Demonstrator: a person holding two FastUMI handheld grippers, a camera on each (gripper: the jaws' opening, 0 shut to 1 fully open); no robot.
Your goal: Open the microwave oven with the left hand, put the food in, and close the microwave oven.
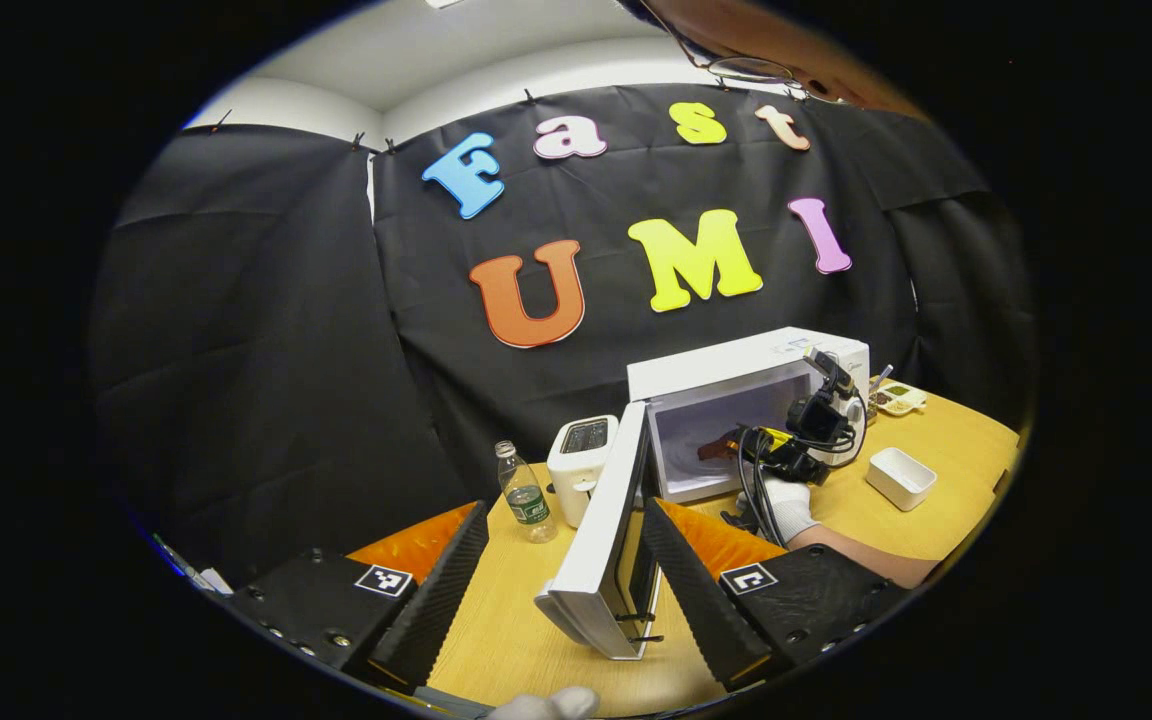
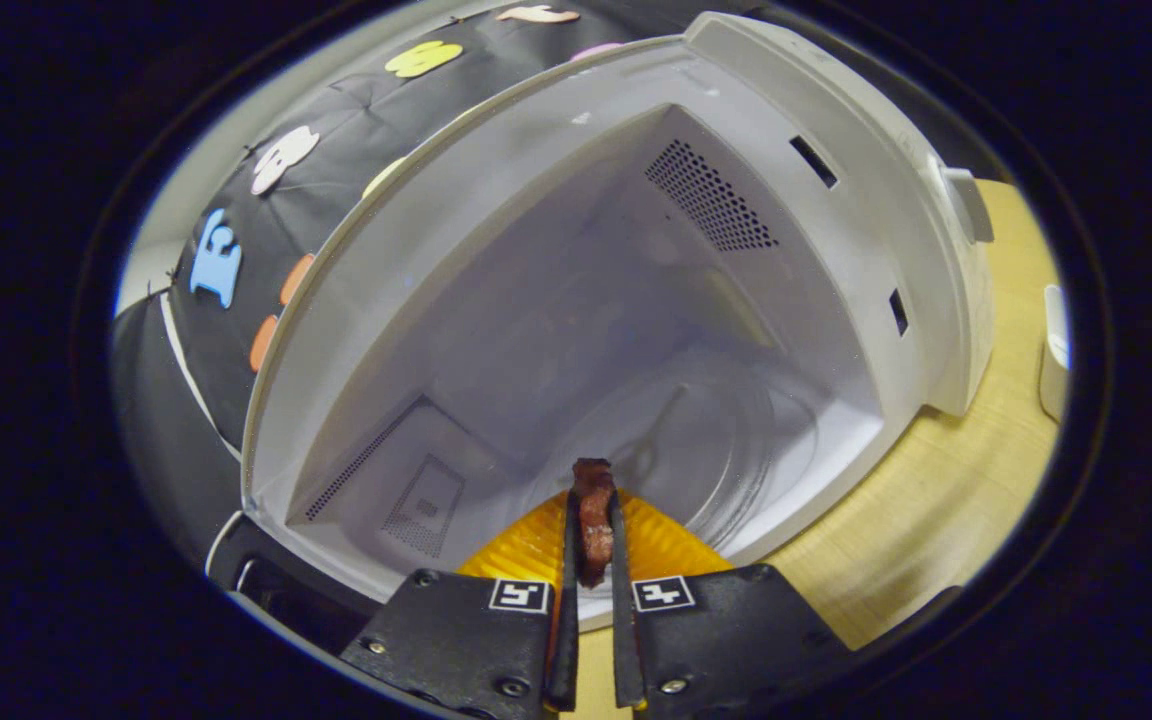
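- Holding a small dark piece of food point(image 2: 593, 520), the right tool point(image 2: 591, 600) has both fingers pressed on it at the mouth of the microwave point(image 2: 836, 250), just over the front lip of the chamber.
- The food looks light, soft and a little greasy; I judge a gentle pinch across its middle suits it, since a hard squeeze could crush it.
- The left tool point(image 1: 561, 590) has its fingers spread wide, standing either side of the open door point(image 1: 601, 540); whether they touch it I cannot tell.
- The chamber walls and the glass turntable point(image 2: 736, 450) leave open room ahead; the front lip is the edge to clear.
- On the desk point(image 1: 516, 620), a bottle point(image 1: 524, 492) and toaster point(image 1: 581, 455) stand near the door's swing.
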